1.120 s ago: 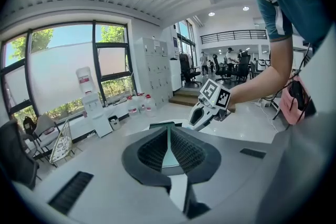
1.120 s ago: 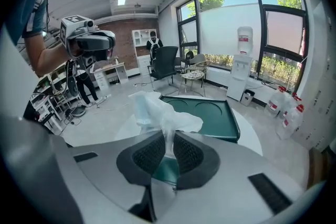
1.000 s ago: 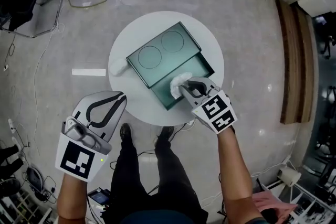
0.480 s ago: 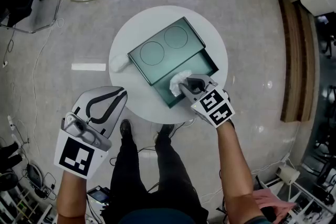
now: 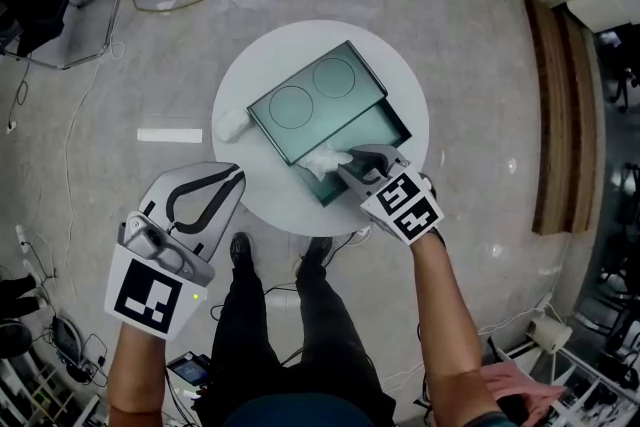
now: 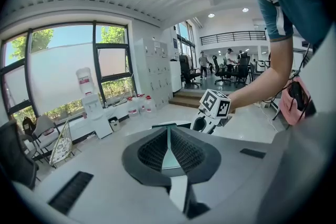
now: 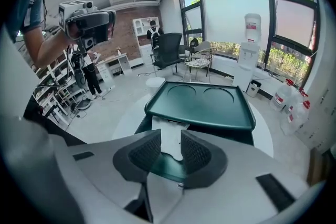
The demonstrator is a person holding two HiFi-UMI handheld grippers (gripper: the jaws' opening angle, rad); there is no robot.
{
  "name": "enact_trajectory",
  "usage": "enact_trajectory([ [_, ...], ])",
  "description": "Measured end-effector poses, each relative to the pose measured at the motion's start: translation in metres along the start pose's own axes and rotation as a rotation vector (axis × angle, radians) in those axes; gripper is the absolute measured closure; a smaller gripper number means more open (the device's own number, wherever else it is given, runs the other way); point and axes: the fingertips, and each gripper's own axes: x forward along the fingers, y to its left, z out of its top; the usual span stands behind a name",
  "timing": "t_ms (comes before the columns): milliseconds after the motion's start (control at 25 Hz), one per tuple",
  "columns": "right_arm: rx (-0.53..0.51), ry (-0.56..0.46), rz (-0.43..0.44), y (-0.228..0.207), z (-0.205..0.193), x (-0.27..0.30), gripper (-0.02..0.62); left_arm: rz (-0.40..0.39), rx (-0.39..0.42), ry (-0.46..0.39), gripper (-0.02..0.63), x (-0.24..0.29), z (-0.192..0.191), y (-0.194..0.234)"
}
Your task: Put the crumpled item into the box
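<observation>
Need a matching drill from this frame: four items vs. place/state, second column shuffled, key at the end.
Items
1. left gripper
2. right gripper
3. lid
4. loose wad

Place or state
a. on the table, left of the box
b. jaws on the paper, over the open box
c. jaws together, nothing in them
d. covers the box's far part, two circles on top

Pairs: 1-c, 2-b, 3-d, 4-a

Crumpled item [image 5: 322, 160] in box [image 5: 376, 128]; box on table [image 5: 402, 75].
</observation>
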Motion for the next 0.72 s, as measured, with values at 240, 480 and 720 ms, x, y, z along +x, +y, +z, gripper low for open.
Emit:
enact_trajectory([
  [240,-0.025,-0.039,-0.058,0.002,0.033,-0.041,0.483,0.008,0.029,-0.020,0.571,-0.020,0.032,0.002],
  [480,-0.047,-0.125,-0.142,0.017,0.083,-0.108,0.485,0.014,0.056,-0.056,0.571,-0.053,0.076,0.000],
  [720,-0.060,-0.231,-0.230,0.044,0.139,-0.191,0.538,0.027,0.087,-0.103,0.571,-0.095,0.127,-0.002],
])
